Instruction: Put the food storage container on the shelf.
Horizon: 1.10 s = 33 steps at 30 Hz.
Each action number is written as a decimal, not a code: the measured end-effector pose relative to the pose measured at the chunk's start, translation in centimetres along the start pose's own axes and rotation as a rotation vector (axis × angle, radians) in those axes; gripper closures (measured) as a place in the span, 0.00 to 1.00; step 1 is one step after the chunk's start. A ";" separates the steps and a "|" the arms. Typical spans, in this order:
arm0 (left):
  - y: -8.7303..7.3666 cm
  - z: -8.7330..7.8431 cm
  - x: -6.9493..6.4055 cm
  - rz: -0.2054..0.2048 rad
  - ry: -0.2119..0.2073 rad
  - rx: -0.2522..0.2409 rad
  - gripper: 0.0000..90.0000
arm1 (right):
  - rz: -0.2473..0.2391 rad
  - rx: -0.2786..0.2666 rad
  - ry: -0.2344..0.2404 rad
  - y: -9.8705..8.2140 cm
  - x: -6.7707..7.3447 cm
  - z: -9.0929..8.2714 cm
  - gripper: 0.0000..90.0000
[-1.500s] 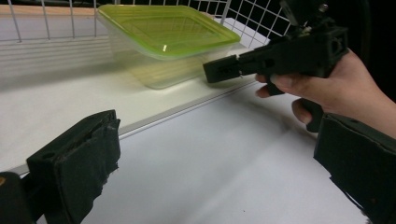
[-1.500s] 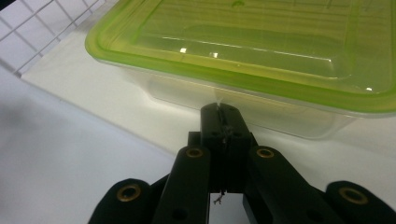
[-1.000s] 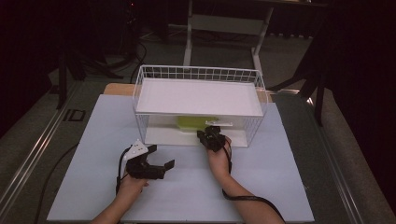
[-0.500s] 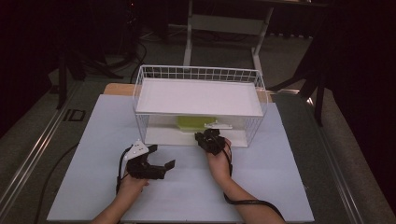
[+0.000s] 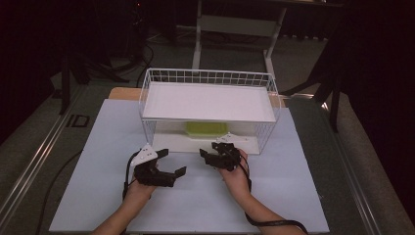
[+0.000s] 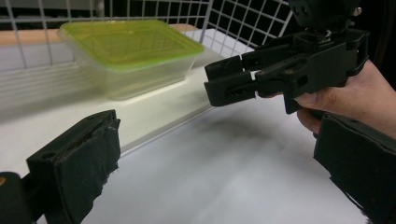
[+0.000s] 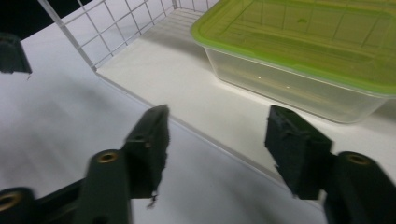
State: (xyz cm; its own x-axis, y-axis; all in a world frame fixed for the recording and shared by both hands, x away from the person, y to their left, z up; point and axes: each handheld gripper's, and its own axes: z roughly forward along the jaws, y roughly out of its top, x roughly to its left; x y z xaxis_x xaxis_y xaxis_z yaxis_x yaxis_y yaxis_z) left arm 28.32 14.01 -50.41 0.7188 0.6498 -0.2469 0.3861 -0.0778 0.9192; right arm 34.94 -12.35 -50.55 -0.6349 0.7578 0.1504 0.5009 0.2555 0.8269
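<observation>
Under the rack's shelf (image 5: 208, 102) sits a clear, green-lidded container (image 5: 206, 129).

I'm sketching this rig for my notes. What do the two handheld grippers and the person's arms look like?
Both are black and blocky. The left gripper carries a grey three-cornered plate on top and trails a black cable. The right gripper has a black cable trailing along the bare forearm. The fingers have black, frayed pads.

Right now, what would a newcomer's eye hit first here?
The green-lidded clear container, on the lower shelf of the white wire rack at mid-table. Just in front of it is the right tool, its jaws just opened with nothing between them. The left tool sits open on the white table sheet beside it.
</observation>
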 end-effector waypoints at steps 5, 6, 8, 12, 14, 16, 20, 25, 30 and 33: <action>0.6 0.0 -0.1 0.018 -0.048 0.027 0.02 | 0.007 0.009 0.069 0.0 -0.4 -0.8 0.15; 0.7 0.0 -0.2 0.022 -0.048 0.027 0.02 | 0.006 0.008 0.066 0.0 -0.4 -1.1 0.17; 0.8 -0.2 -0.2 0.025 -0.053 0.024 0.02 | -0.010 0.018 0.077 -0.1 -0.4 -1.4 0.16; 1.1 -0.4 -0.3 0.047 -0.053 0.023 0.02 | -0.015 0.007 0.109 -0.1 -0.4 -2.3 0.16; 1.2 -0.6 -0.4 0.052 -0.066 0.020 0.02 | -0.010 0.001 0.112 -0.1 -0.5 -2.7 0.16; 1.3 -0.7 -0.6 0.066 -0.067 0.027 0.02 | -0.024 -0.009 0.107 -0.1 -0.5 -3.1 0.16; 1.6 -1.1 -0.9 0.092 -0.076 0.034 0.02 | -0.041 -0.021 0.102 -0.1 -0.6 -4.1 0.16; 1.5 -1.8 -1.2 0.095 -0.086 0.036 0.02 | -0.049 -0.061 0.137 -0.3 -1.0 -5.4 0.17; 1.5 -2.5 -1.3 0.106 -0.084 0.035 0.02 | -0.082 -0.081 0.127 -0.6 -1.2 -6.7 0.17; 1.3 -3.0 -1.5 0.109 -0.086 0.037 0.02 | -0.070 -0.091 0.147 -1.0 -1.4 -7.6 0.17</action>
State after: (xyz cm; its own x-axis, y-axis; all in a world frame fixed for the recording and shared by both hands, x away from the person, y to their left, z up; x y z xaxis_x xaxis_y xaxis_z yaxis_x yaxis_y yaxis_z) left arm 26.02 15.27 -47.90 0.8038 0.5692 -0.1732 0.3231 -0.1732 0.9304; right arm 30.87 -18.21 -47.44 -0.7487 0.6425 0.1632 0.4018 0.2440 0.8826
